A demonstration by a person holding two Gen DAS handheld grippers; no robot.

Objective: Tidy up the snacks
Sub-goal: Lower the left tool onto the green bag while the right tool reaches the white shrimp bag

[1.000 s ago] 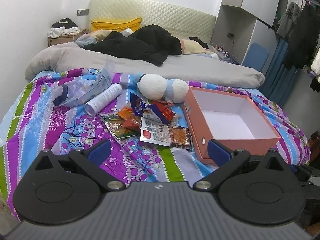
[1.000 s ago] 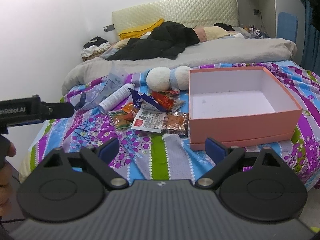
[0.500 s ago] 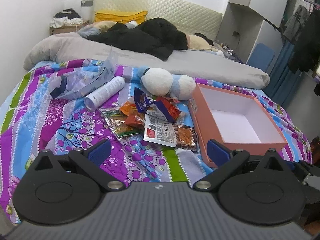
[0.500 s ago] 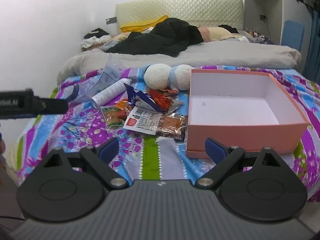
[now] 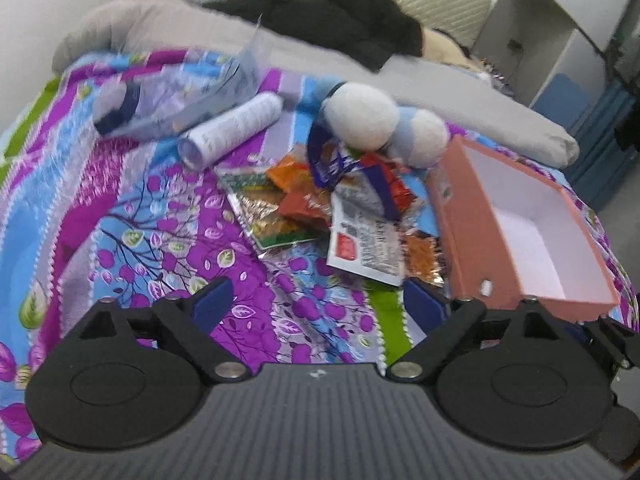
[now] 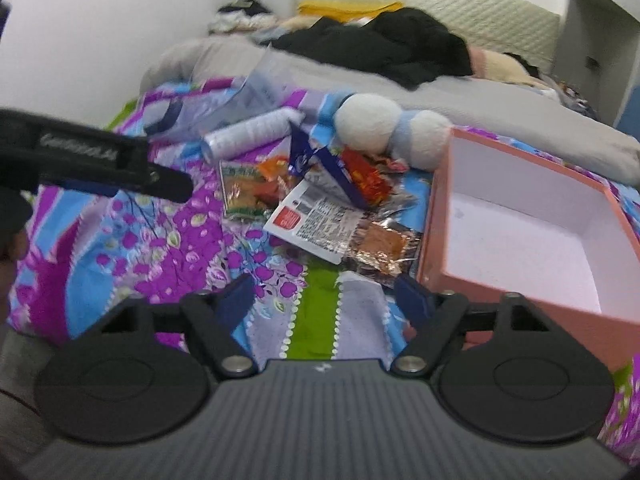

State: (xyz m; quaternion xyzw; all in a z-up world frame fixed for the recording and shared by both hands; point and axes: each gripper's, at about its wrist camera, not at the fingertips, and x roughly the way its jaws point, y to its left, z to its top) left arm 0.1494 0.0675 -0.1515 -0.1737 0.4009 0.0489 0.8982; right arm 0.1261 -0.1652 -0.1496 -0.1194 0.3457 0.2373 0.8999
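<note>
Left wrist view shows your left gripper [image 5: 318, 304] closing with nothing between its blue pads, above the patterned bedspread [image 5: 152, 216]. The snack packets [image 5: 320, 208] lie heaped just beside the empty pink box [image 5: 464, 240]. Your right gripper [image 6: 326, 300] is closing too, likewise empty.

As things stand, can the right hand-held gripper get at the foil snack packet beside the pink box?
Probably yes. The right hand-held gripper, jaws closing with nothing between them, sits just short of the foil snack packet; only bedspread lies between.
</note>
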